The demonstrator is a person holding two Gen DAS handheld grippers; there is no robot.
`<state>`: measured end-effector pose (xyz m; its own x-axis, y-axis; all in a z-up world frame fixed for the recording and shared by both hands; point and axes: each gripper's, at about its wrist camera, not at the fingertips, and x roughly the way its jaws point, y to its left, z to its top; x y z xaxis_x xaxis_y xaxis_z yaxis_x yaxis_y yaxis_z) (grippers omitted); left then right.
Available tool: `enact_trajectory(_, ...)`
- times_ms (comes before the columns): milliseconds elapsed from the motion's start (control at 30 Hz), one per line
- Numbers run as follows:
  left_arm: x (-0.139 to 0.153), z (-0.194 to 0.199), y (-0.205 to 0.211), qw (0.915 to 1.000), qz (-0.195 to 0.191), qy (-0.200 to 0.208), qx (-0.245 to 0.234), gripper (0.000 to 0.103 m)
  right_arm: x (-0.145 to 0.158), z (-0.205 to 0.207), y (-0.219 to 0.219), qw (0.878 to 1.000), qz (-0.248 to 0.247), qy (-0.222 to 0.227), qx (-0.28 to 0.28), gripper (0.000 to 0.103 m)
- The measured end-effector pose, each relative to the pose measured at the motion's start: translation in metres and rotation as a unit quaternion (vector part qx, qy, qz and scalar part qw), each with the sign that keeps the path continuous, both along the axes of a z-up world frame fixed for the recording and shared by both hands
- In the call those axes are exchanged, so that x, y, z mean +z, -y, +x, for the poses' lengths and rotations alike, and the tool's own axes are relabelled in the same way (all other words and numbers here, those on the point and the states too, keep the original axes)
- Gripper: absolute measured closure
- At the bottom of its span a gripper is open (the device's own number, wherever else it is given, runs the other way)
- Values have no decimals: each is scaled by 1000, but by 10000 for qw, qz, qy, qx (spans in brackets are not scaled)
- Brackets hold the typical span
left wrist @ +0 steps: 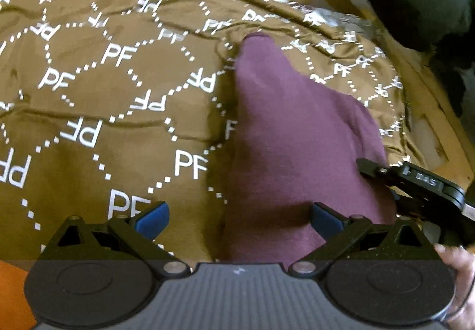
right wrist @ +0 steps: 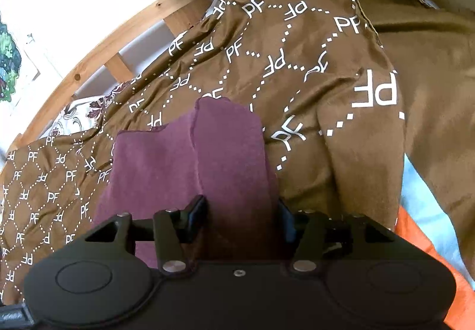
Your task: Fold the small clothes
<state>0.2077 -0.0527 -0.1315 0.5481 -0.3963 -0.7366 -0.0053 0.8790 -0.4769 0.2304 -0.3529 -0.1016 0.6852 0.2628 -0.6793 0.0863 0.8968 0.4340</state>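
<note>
- One item in play: purple garment [left wrist: 297, 134] on the brown PF-print bedspread [left wrist: 104, 92], lying near-to-far, partly doubled over.
- Left gripper [left wrist: 239, 218]: jaws wide apart, empty, straddling the garment's near edge.
- Right gripper [right wrist: 242, 218]: jaws partly closed around a near fold of the garment; firm pinch or not, cannot tell.
- Progress estimate: mid-fold, seam visible, layers not squared yet.

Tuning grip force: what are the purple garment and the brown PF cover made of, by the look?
Purple garment: likely soft knit, cotton or fleece; matte, faintly fuzzy, stitched seam visible. Brown PF cover: probably smooth woven, possibly microfiber; slight sheen, fine creases, white print.
</note>
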Motion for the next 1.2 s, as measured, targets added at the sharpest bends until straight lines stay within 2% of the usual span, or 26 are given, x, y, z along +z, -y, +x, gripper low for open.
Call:
enact_trajectory(533, -6, 6, 3, 9999, 33, -164, -22, 0, -1, 0, 1, 10000, 44, -32, -37, 45)
enact_trajectory(667, -6, 7, 2, 9997, -120, -186, -121, 1, 0, 0, -1, 10000, -10, 25, -12, 53)
enact_trajectory(767, -2, 5, 6, 9996, -107, -64, -253, 12, 4, -1, -6, 9998, -112, 131, 126, 63)
enact_trajectory(867, 4, 3, 11, 9992, -26, 114, -376, 27, 6, -2, -11, 9992, -279, 222, 202, 67)
enact_trajectory(933, 8, 2, 16, 9984, -40, 227, -512, 48, 9, -4, -14, 9986, -357, 310, 245, 70)
enact_trajectory(967, 11, 1, 17, 9983, 19, 269, -522, 50, 10, -5, -15, 9982, -405, 360, 274, 72)
enact_trajectory(1000, 13, -1, 20, 9977, 124, 356, -570, 61, 12, -6, -17, 9975, -474, 431, 312, 74)
enact_trajectory(1033, 16, -3, 22, 9970, 208, 435, -602, 67, 15, -8, -21, 9962, -587, 528, 368, 74)
enact_trajectory(1200, 40, -20, 31, 9879, 668, 1247, -635, 76, 26, -20, -51, 9788, -1482, 1150, 825, 77)
